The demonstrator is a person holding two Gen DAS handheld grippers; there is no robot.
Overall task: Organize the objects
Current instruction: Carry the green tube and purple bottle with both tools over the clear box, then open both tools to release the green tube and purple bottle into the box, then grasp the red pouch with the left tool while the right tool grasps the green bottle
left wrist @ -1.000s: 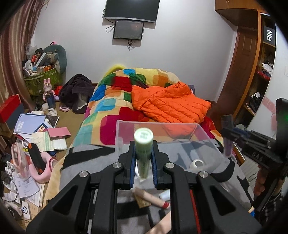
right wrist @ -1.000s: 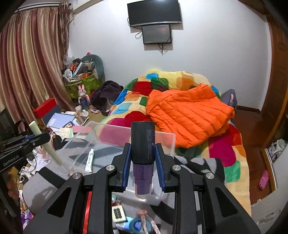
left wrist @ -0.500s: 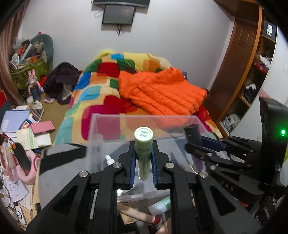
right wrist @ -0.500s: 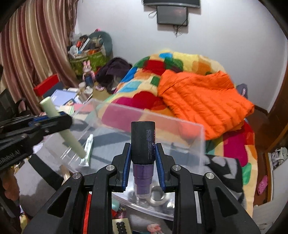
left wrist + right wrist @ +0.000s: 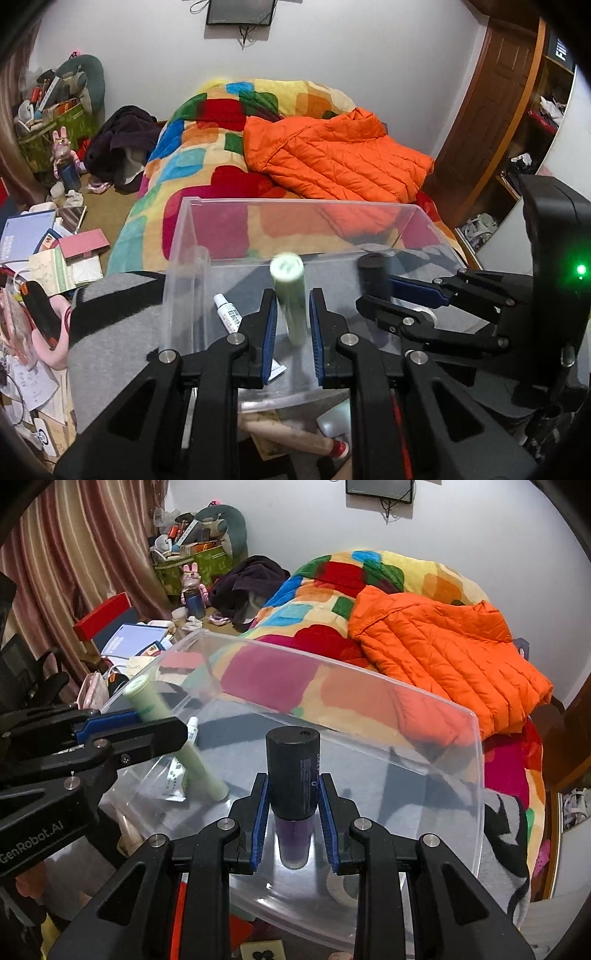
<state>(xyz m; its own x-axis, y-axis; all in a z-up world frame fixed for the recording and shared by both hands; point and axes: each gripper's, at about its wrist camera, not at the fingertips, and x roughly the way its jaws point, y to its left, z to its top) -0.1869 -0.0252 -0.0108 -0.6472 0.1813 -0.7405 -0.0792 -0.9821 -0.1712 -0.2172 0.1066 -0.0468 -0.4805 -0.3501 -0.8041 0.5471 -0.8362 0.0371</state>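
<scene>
A clear plastic bin sits on a grey blanket at the bed's foot. My left gripper has its jaws parted around a pale green tube that is blurred and tilted inside the bin; the tube also shows in the right wrist view. My right gripper is shut on a purple bottle with a black cap and holds it upright over the bin. A small white tube lies on the bin floor.
A bed with a patchwork quilt and an orange jacket lies beyond the bin. Books and papers clutter the floor on the left. A roll of tape is in the bin. Loose items lie below the bin.
Both grippers moved forward and down over the bin. My left gripper opened and the green tube is dropping out of it, tilting. My right gripper still holds the purple bottle.
</scene>
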